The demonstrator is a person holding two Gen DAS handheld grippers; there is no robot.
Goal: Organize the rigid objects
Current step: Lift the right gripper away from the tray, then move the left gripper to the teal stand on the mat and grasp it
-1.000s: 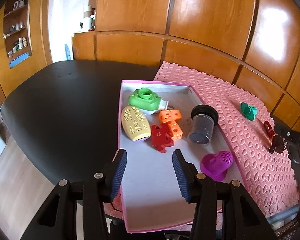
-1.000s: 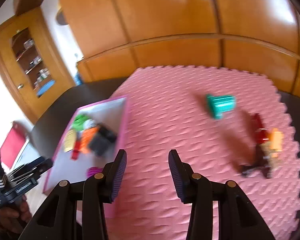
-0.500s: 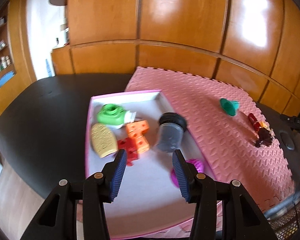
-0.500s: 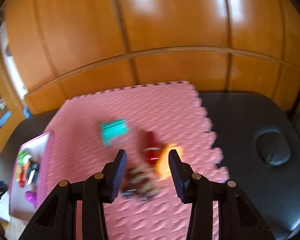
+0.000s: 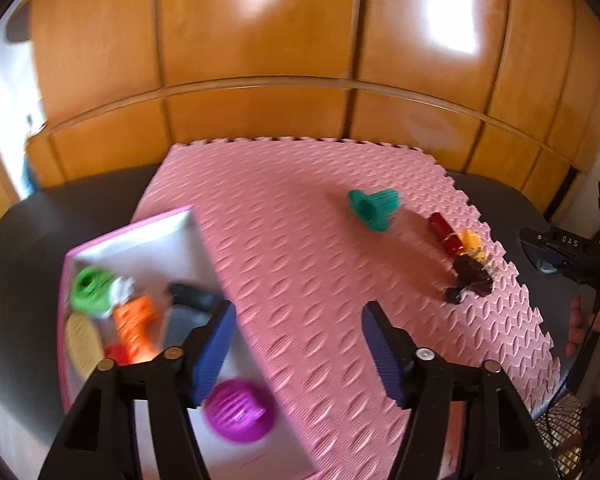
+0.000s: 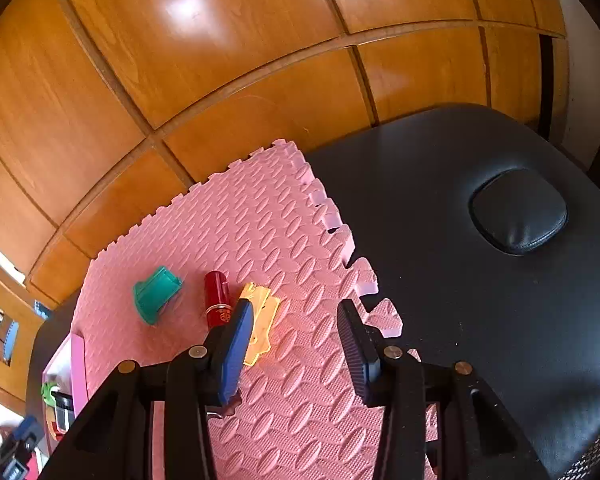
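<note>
A pink-rimmed tray (image 5: pixel 66 280) at the left holds several toys: green, orange, yellow, red, a dark jar and a purple ball (image 5: pixel 238 410). On the pink foam mat (image 5: pixel 300 240) lie a teal piece (image 5: pixel 374 208), a red cylinder (image 5: pixel 444 232), an orange-yellow piece (image 5: pixel 470 240) and a dark brown piece (image 5: pixel 470 280). My left gripper (image 5: pixel 298 344) hangs over the mat beside the tray, jaws opening, nothing between them. My right gripper (image 6: pixel 296 352) is open over the mat's right edge; the yellow piece (image 6: pixel 260 320) and red cylinder (image 6: pixel 216 296) lie just beyond its left finger.
The mat and tray rest on a black padded table (image 6: pixel 480 300) with a round cushion (image 6: pixel 518 214). A wooden panelled wall (image 5: pixel 260 40) stands behind. A person's hand (image 5: pixel 584 332) holds the right gripper's body at the table's right end, above a wire basket (image 5: pixel 560 432).
The left gripper swung right from over the tray to the mat, and its jaws widened. The right gripper swung right too, toward the mat's right edge by the red and yellow pieces.
</note>
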